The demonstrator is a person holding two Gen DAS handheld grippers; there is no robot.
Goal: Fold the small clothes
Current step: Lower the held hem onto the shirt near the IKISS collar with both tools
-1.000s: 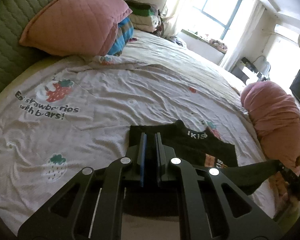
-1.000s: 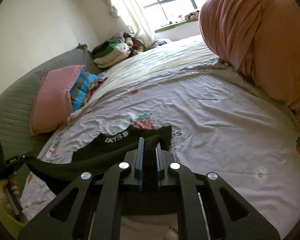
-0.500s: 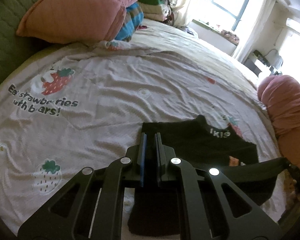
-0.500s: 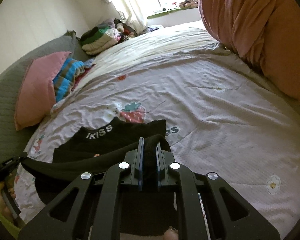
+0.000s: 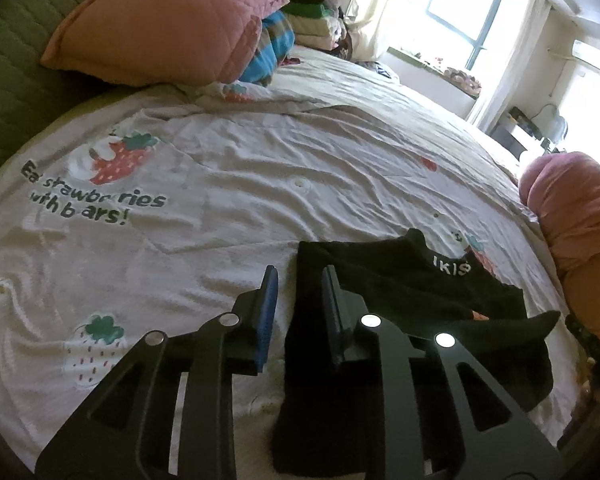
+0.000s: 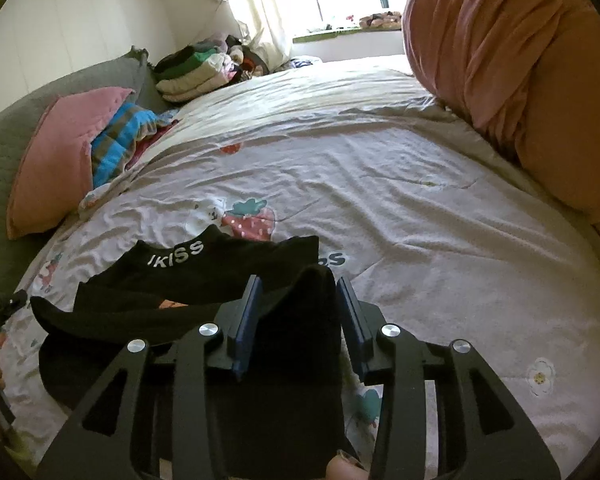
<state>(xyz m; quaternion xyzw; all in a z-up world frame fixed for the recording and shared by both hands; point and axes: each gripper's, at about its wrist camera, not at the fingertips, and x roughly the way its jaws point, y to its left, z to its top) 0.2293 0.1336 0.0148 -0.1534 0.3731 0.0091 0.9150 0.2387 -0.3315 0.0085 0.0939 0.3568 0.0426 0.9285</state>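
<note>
A small black garment (image 5: 400, 276) with white "IKISS" lettering lies on the strawberry-print bedsheet (image 5: 228, 184), its near half folded over the rest. The jaws of my left gripper (image 5: 299, 272) are opening. The garment's left edge lies between them, and the blue pads (image 5: 269, 304) no longer press it. In the right wrist view the same garment (image 6: 204, 276) lies low and left of centre. The jaws of my right gripper (image 6: 298, 282) are opening too, with a raised peak of the black cloth standing loose between them.
A pink pillow (image 5: 168, 24) and a blue striped cloth (image 5: 274, 48) lean on the green headboard (image 5: 8, 60) at the far left. Folded clothes (image 6: 192, 68) are stacked near the window. A big pink-orange bundle (image 6: 520, 80) fills the bed's right side.
Both grippers came down toward the bed with the black cloth stretched between them. Their jaws, shut on it before, now stand apart, and the cloth rests folded on the garment.
</note>
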